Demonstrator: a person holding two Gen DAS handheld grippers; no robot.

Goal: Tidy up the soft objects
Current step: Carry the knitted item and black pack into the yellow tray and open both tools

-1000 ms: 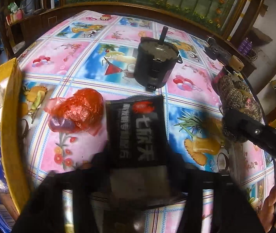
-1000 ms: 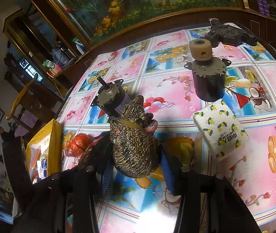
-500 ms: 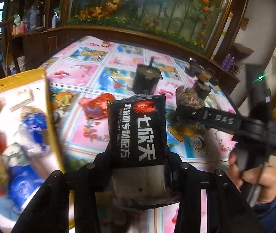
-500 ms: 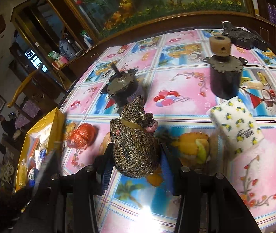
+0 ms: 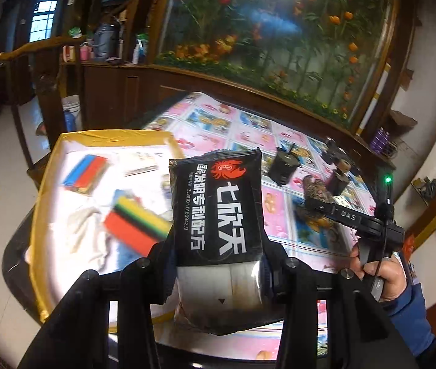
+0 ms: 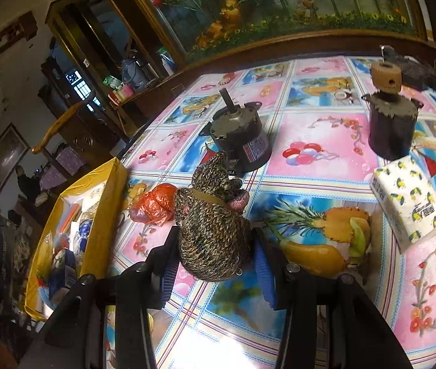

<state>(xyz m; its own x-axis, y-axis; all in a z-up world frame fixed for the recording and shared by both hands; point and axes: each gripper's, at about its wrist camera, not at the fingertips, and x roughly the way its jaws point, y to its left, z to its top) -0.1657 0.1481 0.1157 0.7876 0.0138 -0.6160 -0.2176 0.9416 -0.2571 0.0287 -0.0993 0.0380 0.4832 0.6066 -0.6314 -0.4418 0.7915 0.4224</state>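
The left gripper [image 5: 218,276] is clamping the black packet [image 5: 216,212], hanging over the yellow box [image 5: 38,215] ahead and below. Best lower before releasing. The right gripper [image 6: 213,261] is squeezing the knitted toy [image 6: 211,230], resting on the table [image 6: 325,141].

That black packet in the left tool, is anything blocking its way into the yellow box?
Nothing visible does. The left tool holds the black packet in the air over the yellow box, whose top is open. Items already lie inside, among them a striped cloth, but bare white lining shows beside them where the packet could land.
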